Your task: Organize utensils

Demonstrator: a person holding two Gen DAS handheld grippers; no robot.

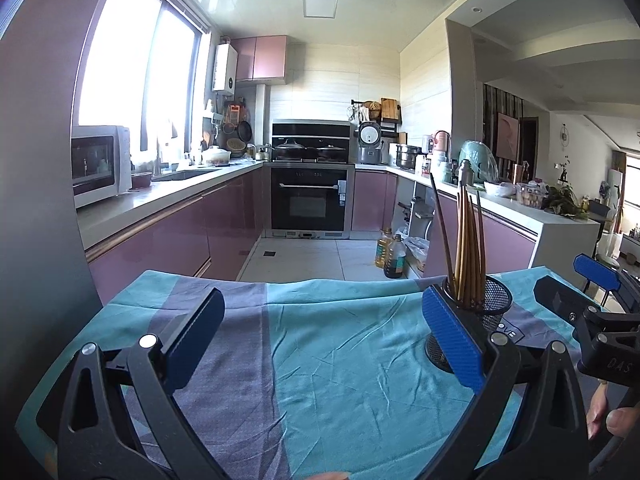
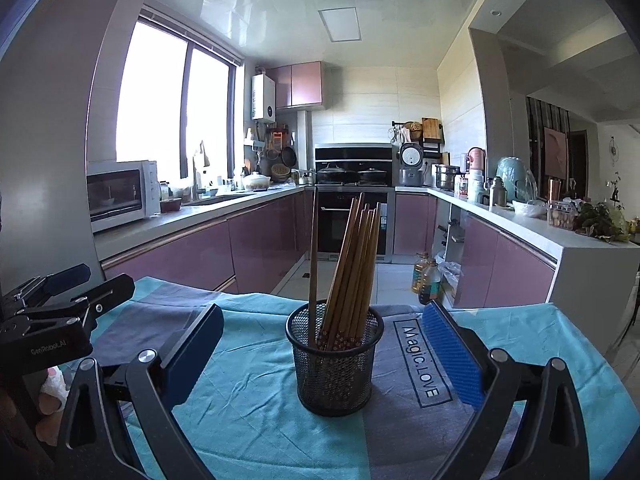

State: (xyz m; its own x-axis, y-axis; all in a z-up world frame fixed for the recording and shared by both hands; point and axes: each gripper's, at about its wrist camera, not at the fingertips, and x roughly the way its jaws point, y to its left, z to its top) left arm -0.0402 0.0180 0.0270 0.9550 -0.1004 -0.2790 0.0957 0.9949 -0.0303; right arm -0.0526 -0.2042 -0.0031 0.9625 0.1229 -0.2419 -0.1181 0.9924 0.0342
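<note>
A kitchen with mauve cabinets [image 2: 192,256] runs round three sides, a wide window [image 2: 172,104] on the left and an oven [image 2: 352,216] at the far end. A white microwave [image 2: 120,194] stands on the left counter [image 2: 208,210]; the right counter [image 2: 532,224] is crowded with pots, bottles and bags too small to tell apart. Two oil bottles [image 2: 426,278] stand on the floor by the right cabinets.

Nearest the cameras is a table under a teal and grey cloth [image 2: 248,412], printed "Magic.LOVE" on a grey band.

The left gripper [image 1: 320,340] hangs just over the cloth with its jaws spread wide and nothing between them. In its own view its right finger [image 1: 452,344] overlaps the front of the cup, though whether the two touch cannot be told from here. The right gripper [image 2: 320,352] is likewise spread wide, and the cup sits between its fingers, apart from both, near the middle of the gap. Part of a hand [image 1: 612,420] shows at the right edge of the left view, on the right gripper's handle.

The mesh cup [image 2: 334,360], black and upright, stands on the cloth beside the printed band. In it are the chopsticks [image 2: 352,268]: a wooden bundle leaning right, patterned ends down, and one darker stick [image 2: 313,264] standing nearly upright at the left of the cup.
</note>
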